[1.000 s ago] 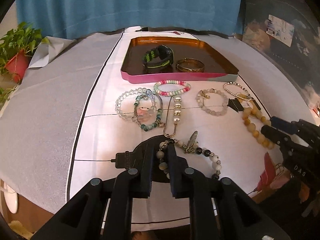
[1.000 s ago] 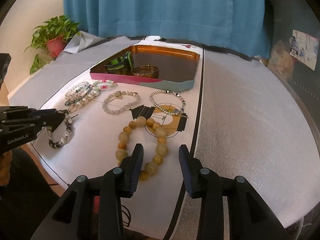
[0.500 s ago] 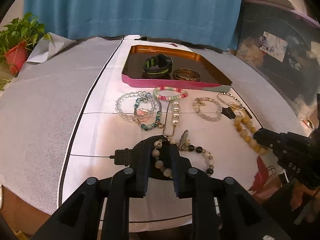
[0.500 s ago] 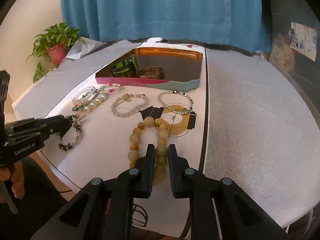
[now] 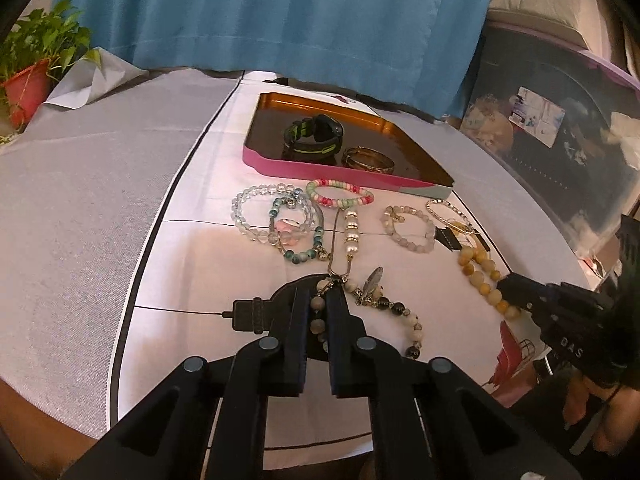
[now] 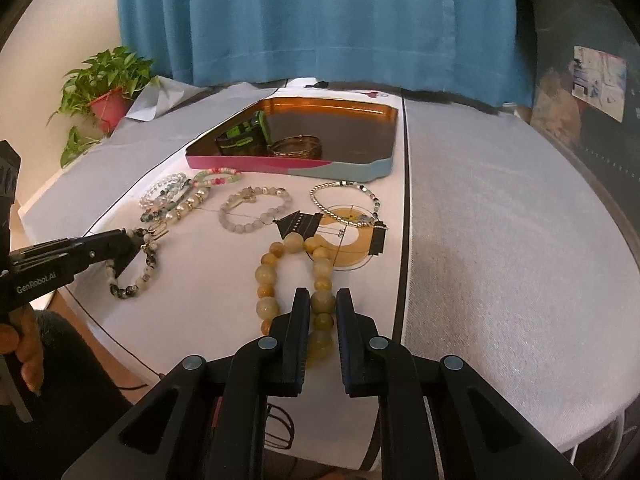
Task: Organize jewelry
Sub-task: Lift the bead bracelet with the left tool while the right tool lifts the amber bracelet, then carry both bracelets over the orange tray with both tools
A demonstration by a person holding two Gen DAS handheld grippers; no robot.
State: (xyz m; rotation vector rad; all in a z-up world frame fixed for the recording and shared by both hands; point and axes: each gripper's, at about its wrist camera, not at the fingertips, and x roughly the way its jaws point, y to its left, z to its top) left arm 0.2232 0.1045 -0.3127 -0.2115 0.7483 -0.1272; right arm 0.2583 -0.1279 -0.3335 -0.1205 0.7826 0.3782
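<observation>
My left gripper (image 5: 318, 300) is shut on a speckled black-and-white bead bracelet (image 5: 400, 312) with a feather charm, lying on the white mat near the front edge. In the right wrist view the left gripper (image 6: 136, 242) pinches the bracelet's (image 6: 132, 288) top end. My right gripper (image 6: 322, 300) is shut on a strand of large yellow beads (image 6: 266, 280), one bead pressed between the pads. A pink-and-blue tray (image 5: 320, 170) at the back holds a black-green watch (image 5: 314, 136) and a gold bangle (image 5: 368, 160).
Between the tray and my grippers lie a clear bead bracelet (image 5: 248, 216), a pink-green one (image 5: 340, 194), a pearl pendant chain (image 5: 351, 236), a pale stone bracelet (image 5: 408, 228) and a silver chain (image 6: 344, 208). A potted plant (image 6: 108, 92) stands at the far left.
The right gripper's jaws have come together on the yellow beads. The left jaws widened a little and then pinched the speckled bracelet again.
</observation>
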